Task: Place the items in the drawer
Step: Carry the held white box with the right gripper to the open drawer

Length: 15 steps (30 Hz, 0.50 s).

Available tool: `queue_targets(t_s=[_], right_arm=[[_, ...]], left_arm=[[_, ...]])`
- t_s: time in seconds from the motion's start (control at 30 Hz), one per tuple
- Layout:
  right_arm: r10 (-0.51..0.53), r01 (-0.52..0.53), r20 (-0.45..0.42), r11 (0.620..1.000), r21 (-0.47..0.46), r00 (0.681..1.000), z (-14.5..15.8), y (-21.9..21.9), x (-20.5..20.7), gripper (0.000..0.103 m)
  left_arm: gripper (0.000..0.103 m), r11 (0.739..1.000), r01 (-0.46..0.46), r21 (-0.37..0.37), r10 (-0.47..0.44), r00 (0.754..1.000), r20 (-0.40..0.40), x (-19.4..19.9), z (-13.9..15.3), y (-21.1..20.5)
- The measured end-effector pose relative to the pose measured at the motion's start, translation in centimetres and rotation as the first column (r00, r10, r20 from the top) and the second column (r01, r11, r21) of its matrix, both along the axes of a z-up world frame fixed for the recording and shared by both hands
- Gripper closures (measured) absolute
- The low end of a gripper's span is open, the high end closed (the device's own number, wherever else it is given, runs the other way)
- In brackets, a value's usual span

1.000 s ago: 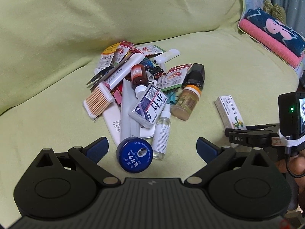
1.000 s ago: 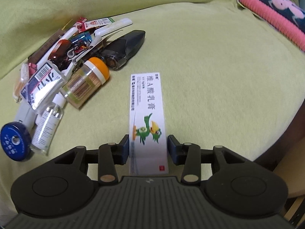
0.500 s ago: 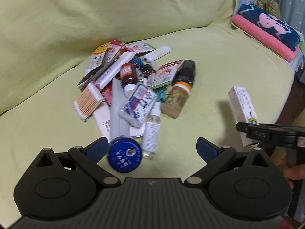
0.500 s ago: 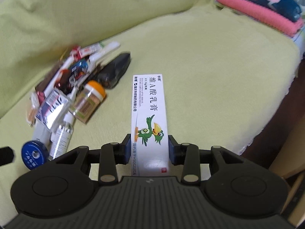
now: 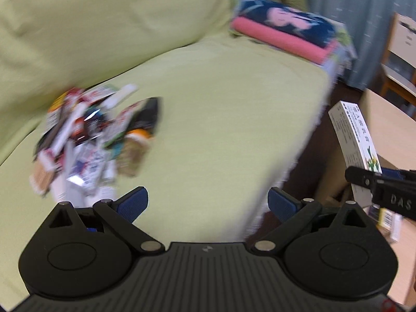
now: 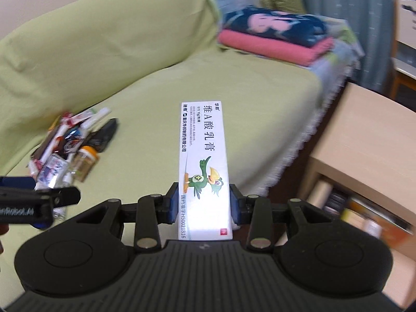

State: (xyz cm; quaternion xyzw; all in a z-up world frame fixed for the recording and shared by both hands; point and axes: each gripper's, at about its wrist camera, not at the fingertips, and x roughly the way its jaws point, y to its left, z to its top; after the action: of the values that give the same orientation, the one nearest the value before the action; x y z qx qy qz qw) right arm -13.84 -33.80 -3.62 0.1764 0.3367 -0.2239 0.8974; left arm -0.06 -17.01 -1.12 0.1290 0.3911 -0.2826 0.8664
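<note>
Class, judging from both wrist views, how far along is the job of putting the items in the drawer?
Done: nothing visibly stowed; no drawer shows. In hand: the right gripper is shut on the white box, lifted off the sofa. The left gripper is open and empty. Left: the pile on the sofa.

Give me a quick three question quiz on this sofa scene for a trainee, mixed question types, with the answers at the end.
1. True or false: the right gripper is shut on the white ointment box.
2. The left gripper is: A) open and empty B) shut on a bottle C) holding the box.
3. Fill in: the pile of small items lies on the green ____.

Key: 1 true; 2 A; 3 sofa.
</note>
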Motion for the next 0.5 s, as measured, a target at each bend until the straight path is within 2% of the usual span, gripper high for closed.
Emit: queue_targets(t_s=[0.27, 0.5], right_arm=[[-0.142, 0.142, -0.012, 0.990, 0.002, 0.990, 0.3, -3.0, -9.1, 0.069], [-0.287, 0.290, -0.092, 0.957, 0.019, 0.953, -1.2, -6.5, -16.9, 0.069]], left_arm=[[0.004, 0.987, 0.160, 0.001, -0.160, 0.987, 0.017, -5.9, 0.7, -6.3], [0.004, 0.961, 0.273, 0.045, -0.274, 0.961, 0.030, -10.7, 0.6, -10.4]])
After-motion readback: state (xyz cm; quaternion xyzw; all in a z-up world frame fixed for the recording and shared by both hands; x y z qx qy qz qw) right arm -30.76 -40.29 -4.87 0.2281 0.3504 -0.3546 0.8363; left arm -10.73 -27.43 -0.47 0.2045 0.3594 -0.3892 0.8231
